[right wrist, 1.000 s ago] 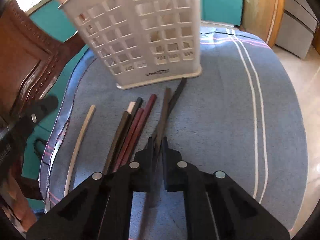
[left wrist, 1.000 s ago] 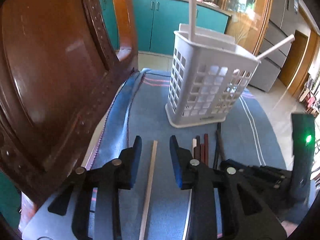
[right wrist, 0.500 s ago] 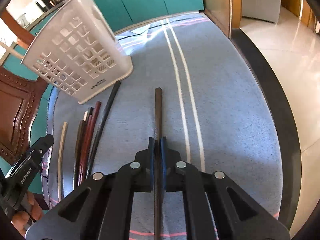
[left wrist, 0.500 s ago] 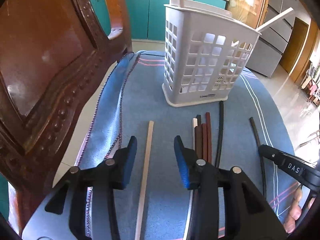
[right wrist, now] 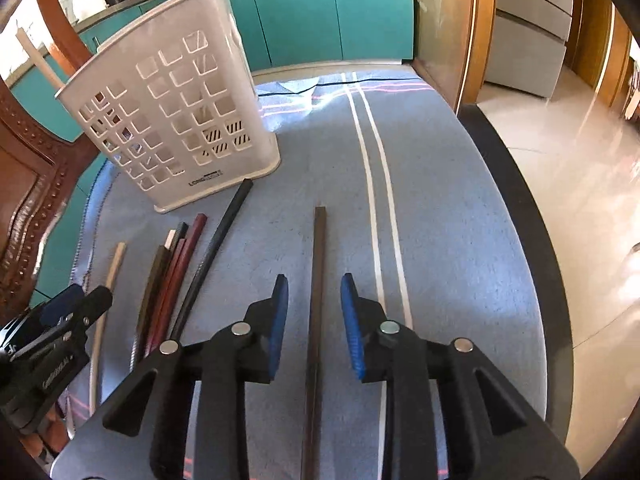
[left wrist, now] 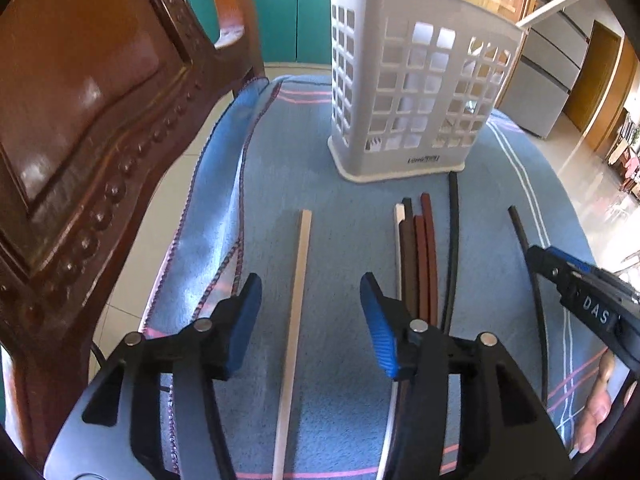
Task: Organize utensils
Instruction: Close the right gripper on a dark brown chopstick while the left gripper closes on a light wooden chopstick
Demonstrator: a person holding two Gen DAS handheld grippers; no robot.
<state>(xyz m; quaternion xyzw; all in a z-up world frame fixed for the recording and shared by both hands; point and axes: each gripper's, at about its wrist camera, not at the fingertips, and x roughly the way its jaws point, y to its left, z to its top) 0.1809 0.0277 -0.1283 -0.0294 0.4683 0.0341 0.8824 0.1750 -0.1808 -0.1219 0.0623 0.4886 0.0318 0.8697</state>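
The left hand-held gripper (left wrist: 310, 316) hangs low over the surface (left wrist: 348, 380), which is covered by a blue cloth (right wrist: 440, 200) with white and pink stripes. Its blue-padded fingers stand wide apart, and a pale wooden chopstick (left wrist: 298, 304) lies flat on the cloth between them, touching neither pad. Just to the right of that gripper lies a bundle of chopsticks (left wrist: 418, 256), white, dark brown and reddish, side by side and touching one another, with a black chopstick (left wrist: 451, 248) beside them whose far end nearly reaches the base of a white slotted utensil holder (left wrist: 412, 80). The holder stands upright toward the far side of the cloth, and pale sticks (left wrist: 552, 6) rise out of its top. The right hand-held gripper (right wrist: 314, 320) is also spread open, and a dark brown chopstick (right wrist: 318, 264) lies on the cloth between its fingers, free of both pads and pointing away toward the far edge, well apart from the bundle on its left. In the right wrist view the holder sits to the upper left, with the black chopstick angled toward its base. A carved wooden chair (left wrist: 80, 120) stands close against the left edge of the surface, and teal cabinets (right wrist: 312, 8) line the wall behind.
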